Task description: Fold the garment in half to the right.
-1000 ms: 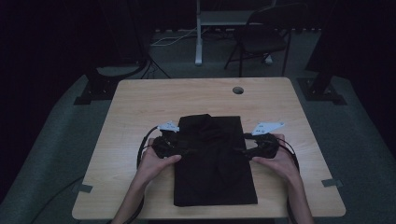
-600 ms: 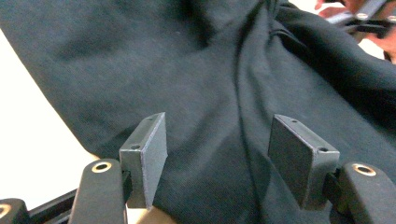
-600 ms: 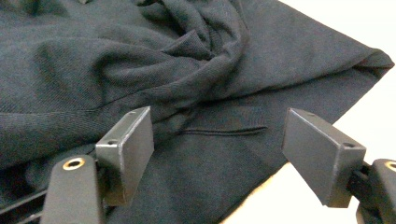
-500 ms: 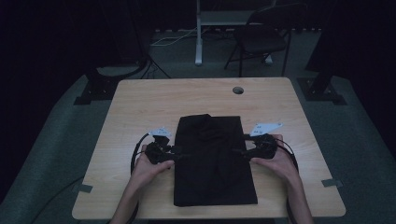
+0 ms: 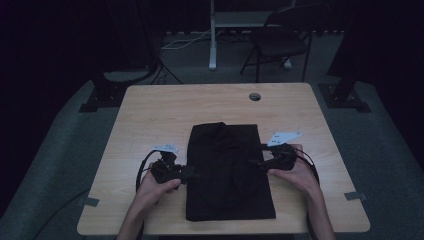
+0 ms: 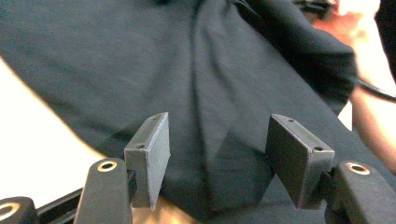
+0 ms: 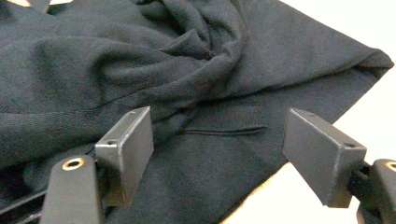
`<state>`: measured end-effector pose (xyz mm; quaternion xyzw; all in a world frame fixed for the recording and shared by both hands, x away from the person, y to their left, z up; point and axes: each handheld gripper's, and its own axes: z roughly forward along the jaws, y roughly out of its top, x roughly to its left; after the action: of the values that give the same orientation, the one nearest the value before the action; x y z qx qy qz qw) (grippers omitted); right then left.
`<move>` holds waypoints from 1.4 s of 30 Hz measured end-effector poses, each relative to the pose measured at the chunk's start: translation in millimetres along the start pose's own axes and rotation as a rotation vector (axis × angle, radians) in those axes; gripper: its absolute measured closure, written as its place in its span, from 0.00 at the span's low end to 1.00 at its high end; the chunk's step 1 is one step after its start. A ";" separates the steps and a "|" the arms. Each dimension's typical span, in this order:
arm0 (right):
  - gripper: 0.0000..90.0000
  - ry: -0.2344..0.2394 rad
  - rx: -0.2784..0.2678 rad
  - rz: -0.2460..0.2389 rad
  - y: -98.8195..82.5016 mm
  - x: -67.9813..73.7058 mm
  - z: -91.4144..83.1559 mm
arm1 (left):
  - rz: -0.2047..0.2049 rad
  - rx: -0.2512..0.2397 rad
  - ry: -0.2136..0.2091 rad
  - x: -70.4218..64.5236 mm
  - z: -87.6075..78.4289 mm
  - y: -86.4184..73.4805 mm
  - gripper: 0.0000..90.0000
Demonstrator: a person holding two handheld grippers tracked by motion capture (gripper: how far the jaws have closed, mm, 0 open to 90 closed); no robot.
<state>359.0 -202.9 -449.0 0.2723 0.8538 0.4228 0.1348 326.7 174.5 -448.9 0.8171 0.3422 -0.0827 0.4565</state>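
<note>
A black folded garment [image 5: 230, 170] lies flat in the middle of the wooden table [image 5: 150, 115], with bunched folds near its far end. My left gripper [image 5: 192, 174] is at the cloth's left edge and points right. In the left gripper view it [image 6: 219, 158] is open over the garment [image 6: 187, 70], its jaws just closing a little with a cloth edge between them, pads not pressing. My right gripper [image 5: 255, 162] is at the right edge and points left. In the right gripper view it [image 7: 219, 154] stands open over the fabric [image 7: 140, 70], nothing gripped.
A round cable hole [image 5: 254, 96] sits near the table's far edge. Behind the table stand a dark chair [image 5: 280, 40], a white post [image 5: 212, 35] and a stand base [image 5: 120, 80]. Bare wood lies on both sides of the garment.
My left gripper has slid along the cloth's left edge toward the near side of the table and a little lower. The right gripper and the garment have kept still.
</note>
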 end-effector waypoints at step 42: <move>0.27 -0.078 -0.028 0.038 -1.2 -7.6 -5.8 | 0.346 0.098 -0.129 -91.6 77.5 80.0 0.98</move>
<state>362.1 -211.6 -446.5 0.3030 0.8365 0.4263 0.1637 322.3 40.0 -396.9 0.8779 0.1623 -0.0716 0.4447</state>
